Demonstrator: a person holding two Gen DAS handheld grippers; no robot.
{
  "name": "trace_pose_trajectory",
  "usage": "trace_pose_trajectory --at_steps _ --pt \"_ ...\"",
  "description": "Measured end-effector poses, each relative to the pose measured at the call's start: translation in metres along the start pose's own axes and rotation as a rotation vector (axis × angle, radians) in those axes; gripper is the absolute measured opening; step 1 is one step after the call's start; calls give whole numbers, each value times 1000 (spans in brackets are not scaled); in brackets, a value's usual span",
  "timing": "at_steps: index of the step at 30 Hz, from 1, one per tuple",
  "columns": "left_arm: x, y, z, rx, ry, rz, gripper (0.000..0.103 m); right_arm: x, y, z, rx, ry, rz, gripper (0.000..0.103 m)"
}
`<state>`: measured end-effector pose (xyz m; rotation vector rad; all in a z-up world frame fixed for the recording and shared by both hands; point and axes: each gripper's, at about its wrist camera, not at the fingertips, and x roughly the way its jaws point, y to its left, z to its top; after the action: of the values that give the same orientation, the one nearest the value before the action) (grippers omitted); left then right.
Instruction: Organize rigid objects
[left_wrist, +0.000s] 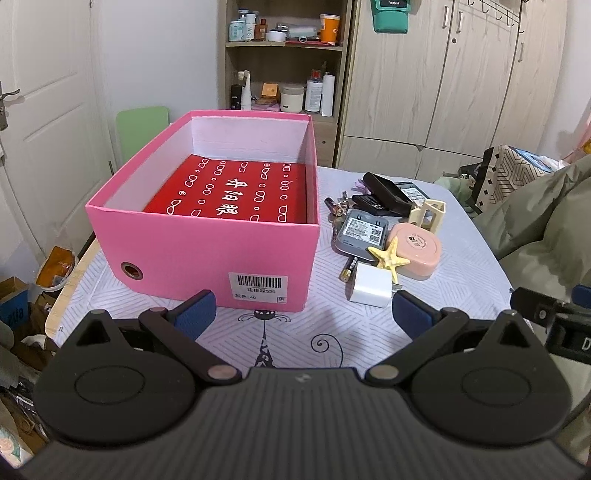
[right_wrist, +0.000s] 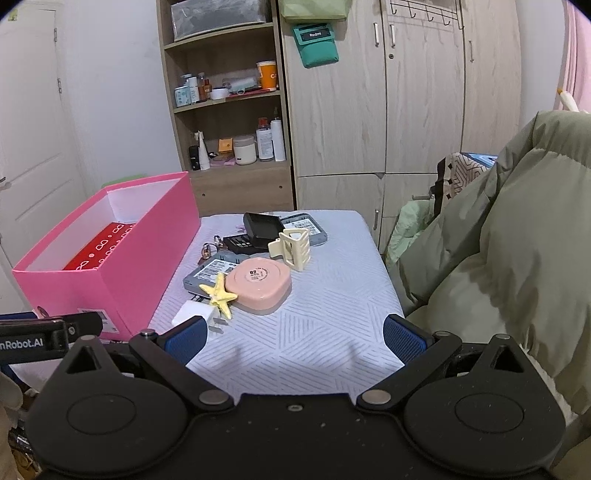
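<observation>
A pink box (left_wrist: 207, 258) stands open on the table's left, with a red patterned box (left_wrist: 236, 192) lying inside it. Right of it lies a pile of small items: a white charger cube (left_wrist: 370, 288), a yellow starfish (left_wrist: 388, 260), a pink round case (left_wrist: 419, 246), a grey power bank (left_wrist: 360, 234), a cream hair claw (left_wrist: 430, 214), a black case (left_wrist: 386, 192) and keys (left_wrist: 338, 208). My left gripper (left_wrist: 303, 314) is open and empty, just in front of the box. My right gripper (right_wrist: 293, 338) is open and empty, in front of the pile (right_wrist: 255, 284).
The table (right_wrist: 314, 332) has a patterned cloth. A green padded coat (right_wrist: 498, 258) lies at the right edge. A shelf unit (right_wrist: 229, 110) with bottles and wardrobes (right_wrist: 406, 110) stand behind. Clutter sits on the floor at the left (left_wrist: 22, 302).
</observation>
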<state>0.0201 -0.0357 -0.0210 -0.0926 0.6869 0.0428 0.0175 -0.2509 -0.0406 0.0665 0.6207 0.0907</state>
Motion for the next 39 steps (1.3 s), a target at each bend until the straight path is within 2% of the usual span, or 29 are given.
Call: trace_pose_trajectory --at_steps 22,39 --pt "4 11 -2 -31 -9 14 103 4 7 0 -18 1 3 103" --pt "-6 13 -8 -4 -111 30 103 1 10 1 -16 -38 -1 103"
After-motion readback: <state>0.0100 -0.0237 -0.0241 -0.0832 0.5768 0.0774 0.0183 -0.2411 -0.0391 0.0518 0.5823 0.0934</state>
